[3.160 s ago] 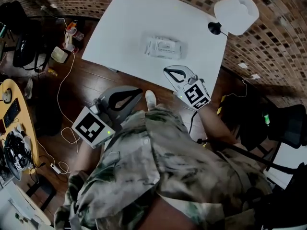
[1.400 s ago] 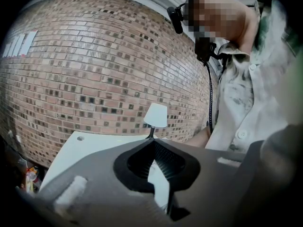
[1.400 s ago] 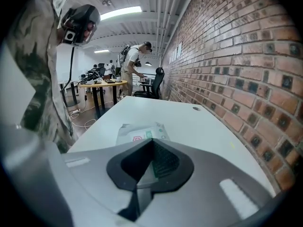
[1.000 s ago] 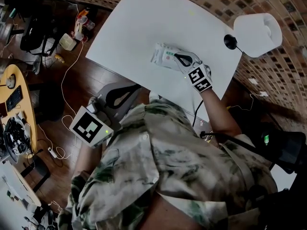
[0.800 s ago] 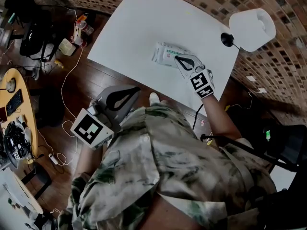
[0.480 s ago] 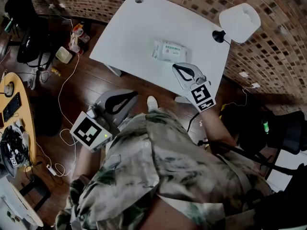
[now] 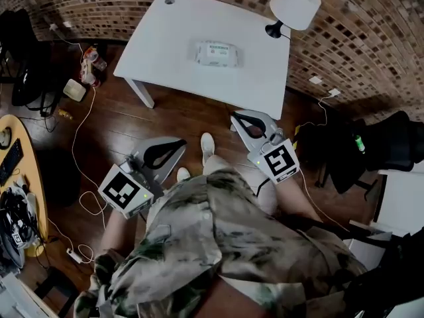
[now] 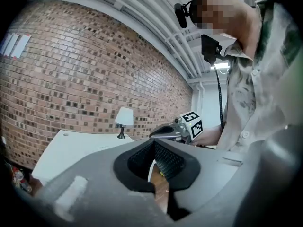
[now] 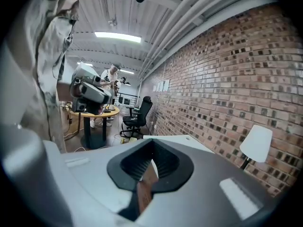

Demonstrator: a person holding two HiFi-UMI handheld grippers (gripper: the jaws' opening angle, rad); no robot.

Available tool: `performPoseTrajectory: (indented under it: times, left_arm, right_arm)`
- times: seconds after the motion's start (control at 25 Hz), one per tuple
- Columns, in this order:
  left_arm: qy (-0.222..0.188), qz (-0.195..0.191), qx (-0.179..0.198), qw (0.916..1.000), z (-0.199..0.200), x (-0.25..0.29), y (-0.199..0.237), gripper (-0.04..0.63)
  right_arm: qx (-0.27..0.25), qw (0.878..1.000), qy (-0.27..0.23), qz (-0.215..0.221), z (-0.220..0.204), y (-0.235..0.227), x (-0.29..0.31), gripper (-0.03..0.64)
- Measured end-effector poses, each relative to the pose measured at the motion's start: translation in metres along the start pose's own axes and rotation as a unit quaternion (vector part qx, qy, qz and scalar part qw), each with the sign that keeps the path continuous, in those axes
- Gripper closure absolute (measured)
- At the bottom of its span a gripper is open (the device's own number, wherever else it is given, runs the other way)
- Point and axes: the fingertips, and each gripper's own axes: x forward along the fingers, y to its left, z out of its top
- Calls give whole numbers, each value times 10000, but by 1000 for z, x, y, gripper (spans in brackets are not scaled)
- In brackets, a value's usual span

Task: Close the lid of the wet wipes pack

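Observation:
The wet wipes pack [image 7: 215, 53], white with a green label, lies flat in the middle of the white table [image 7: 165, 38]; its lid looks flat against the pack. My left gripper [image 7: 183, 140] hangs shut and empty over the wooden floor, well short of the table. Over the floor beside the table's near right corner is my right gripper [image 7: 233, 116], also shut and holding nothing. The left gripper view shows its own jaw tips [image 8: 153, 142] touching, the right gripper [image 8: 163, 130] beyond them, and the table [image 8: 71, 145]. In the right gripper view its tips [image 9: 151, 142] meet.
A white lamp [image 7: 295, 5] stands at the table's far right corner by the brick wall. Cables [image 7: 79, 131] trail over the floor at left near a round wooden desk [image 7: 13, 158]. A dark office chair [image 7: 397, 138] stands at right.
A second ago my right gripper rested on the pack. It has drawn back off the table toward the person, who has stepped away; the left gripper kept its place.

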Motion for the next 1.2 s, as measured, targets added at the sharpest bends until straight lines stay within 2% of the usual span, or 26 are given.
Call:
performPoseTrajectory:
  times: [0.2,0.44,0.56,0.72,0.96,1.08,1.2]
  left_arm:
    - [16,-226,78,9997,-1,7,-47,594]
    - [101,-226,239,9994,-8,26,-115,594]
    - [46,-50,288,9996,-7,39,-157,594]
    - [-357,330,444,9978,14,40,-222,594]
    - [145,748,289,9967,-15,31,-295,594]
    - [354,866,275,9952,-29,20,-323,594]
    - [338,855,345,9952,-34,10,-347,594]
  right_arm:
    - [142,9999,-61,52,7,36,-58,614]
    - [215,9991,-124,329,-16,70,-125,614]
    - [89,9986,-87,505,-30,83,-170,614]
    - [110,9975,-192,672,-53,96,-235,614]
    - [333,9942,-245,990,-80,123,-294,614]
    - [263,9932,-377,1074,-72,141,-308,614]
    - [161,9924,-520,1100,-60,159,-318,614]
